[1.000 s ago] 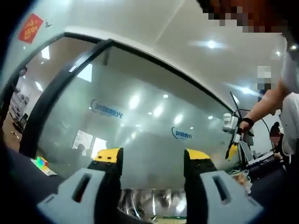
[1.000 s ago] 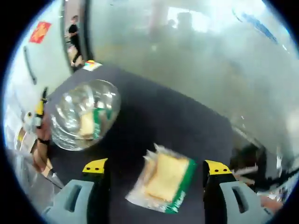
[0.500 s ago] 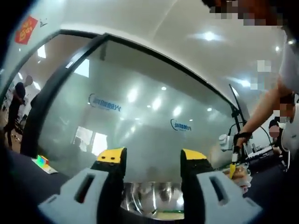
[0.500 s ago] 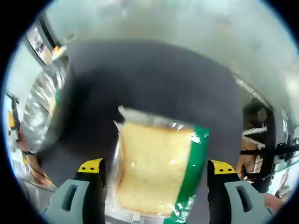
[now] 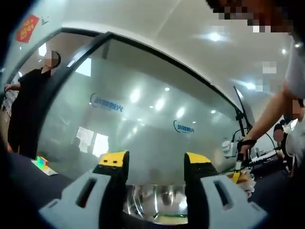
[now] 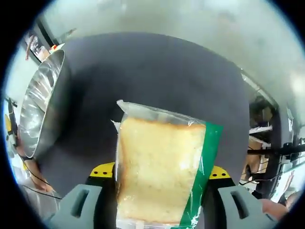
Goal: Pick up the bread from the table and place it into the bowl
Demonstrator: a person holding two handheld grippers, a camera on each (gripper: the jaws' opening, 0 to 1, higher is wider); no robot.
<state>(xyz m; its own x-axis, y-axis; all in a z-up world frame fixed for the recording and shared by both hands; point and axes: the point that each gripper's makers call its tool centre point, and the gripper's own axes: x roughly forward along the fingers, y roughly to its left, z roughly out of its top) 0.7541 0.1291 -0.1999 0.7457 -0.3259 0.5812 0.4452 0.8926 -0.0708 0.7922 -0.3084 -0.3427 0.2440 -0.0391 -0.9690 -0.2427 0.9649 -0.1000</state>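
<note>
A slice of bread [image 6: 157,157] in a clear wrapper with a green edge lies on the dark table [image 6: 152,67]. It sits between the jaws of my right gripper [image 6: 159,172], whose jaws press the wrapper's two sides, shut on the bread. The steel bowl [image 6: 40,102] stands to the left of the bread in the right gripper view, and its inside is hidden from here. In the left gripper view the bowl [image 5: 155,205] shows low between the jaws. My left gripper [image 5: 155,161] hangs open above its rim with nothing in it.
A frosted glass wall [image 5: 143,119] with blue logos rises behind the table. A person in black [image 5: 26,114] stands at the far left, near a small coloured cube [image 5: 43,163]. A person's arm [image 5: 259,124] reaches down at the right. Clutter lies past the table's right edge [image 6: 259,138].
The right jaws have drawn in against the bread's wrapper, and the camera has dropped slightly closer. In the left gripper view a person has walked in at the left; the left gripper holds still.
</note>
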